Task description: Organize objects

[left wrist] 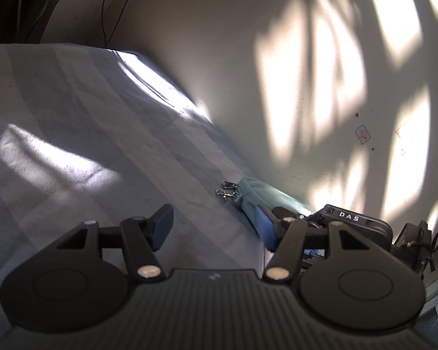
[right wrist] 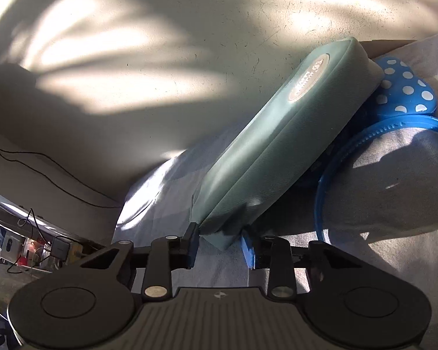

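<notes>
**Teal pouch at the bed edge, right tongs at its corner**

In the right wrist view we find the right tongs (right wrist: pixel 219 243) parted, their blue pads (right wrist: pixel 193 245) set on either side of the near corner of a teal pouch (right wrist: pixel 280 143). We cannot tell whether the pads touch the fabric. The pouch runs diagonally from lower centre to upper right of the frame, lying on a striped grey bedsheet (right wrist: pixel 394 192) next to a pale wall (right wrist: pixel 131 73). An oval label (right wrist: pixel 309 77) sits near its far end. Just right of it we note a blue polka-dot headband (right wrist: pixel 405 93), partly tucked under the pouch.

In the left wrist view the left tongs (left wrist: pixel 213 229) stand wide apart, holding nothing, over the bedsheet (left wrist: pixel 87 116). The pouch (left wrist: pixel 257 195) shows at lower right centre, two metal clips (left wrist: pixel 227 189) at its end. The right tongs (left wrist: pixel 353 227) sit just beyond it.
</notes>
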Demonstrator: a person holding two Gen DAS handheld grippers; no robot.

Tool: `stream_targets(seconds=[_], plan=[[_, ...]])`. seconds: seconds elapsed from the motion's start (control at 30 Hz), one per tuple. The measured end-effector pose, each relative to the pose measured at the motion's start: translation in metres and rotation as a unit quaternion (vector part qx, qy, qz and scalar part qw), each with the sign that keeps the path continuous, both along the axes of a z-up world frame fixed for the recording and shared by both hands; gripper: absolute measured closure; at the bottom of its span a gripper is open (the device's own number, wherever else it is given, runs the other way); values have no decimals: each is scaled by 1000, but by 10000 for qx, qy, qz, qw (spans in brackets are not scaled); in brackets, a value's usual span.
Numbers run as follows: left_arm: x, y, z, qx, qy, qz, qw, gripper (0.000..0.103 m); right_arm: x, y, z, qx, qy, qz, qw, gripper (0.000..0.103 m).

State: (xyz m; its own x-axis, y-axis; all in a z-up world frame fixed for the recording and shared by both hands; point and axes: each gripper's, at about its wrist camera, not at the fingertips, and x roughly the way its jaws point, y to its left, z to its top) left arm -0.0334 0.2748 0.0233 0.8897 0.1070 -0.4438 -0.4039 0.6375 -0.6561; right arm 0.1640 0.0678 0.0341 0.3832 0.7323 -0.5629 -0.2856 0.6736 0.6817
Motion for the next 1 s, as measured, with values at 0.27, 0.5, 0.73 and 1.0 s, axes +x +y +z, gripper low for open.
stream_targets(seconds=[0.27, 0.5, 0.73, 1.0], plan=[[5, -4, -5, 105, 167, -33, 9998, 40, -62, -67, 44, -218, -822, 733, 9937, 103], [0, -14, -4, 267, 105, 4, 9996, 40, -19, -63, 20, 521, 351, -222, 9978, 53], [8, -14, -1, 367, 71, -135, 9992, 40, 22, -23, -21, 687, 1070, -974, 9871, 48], [6, -14, 7, 616, -39, -99, 9980, 40, 4, -19, 7, 299, 123, -72, 9994, 74]])
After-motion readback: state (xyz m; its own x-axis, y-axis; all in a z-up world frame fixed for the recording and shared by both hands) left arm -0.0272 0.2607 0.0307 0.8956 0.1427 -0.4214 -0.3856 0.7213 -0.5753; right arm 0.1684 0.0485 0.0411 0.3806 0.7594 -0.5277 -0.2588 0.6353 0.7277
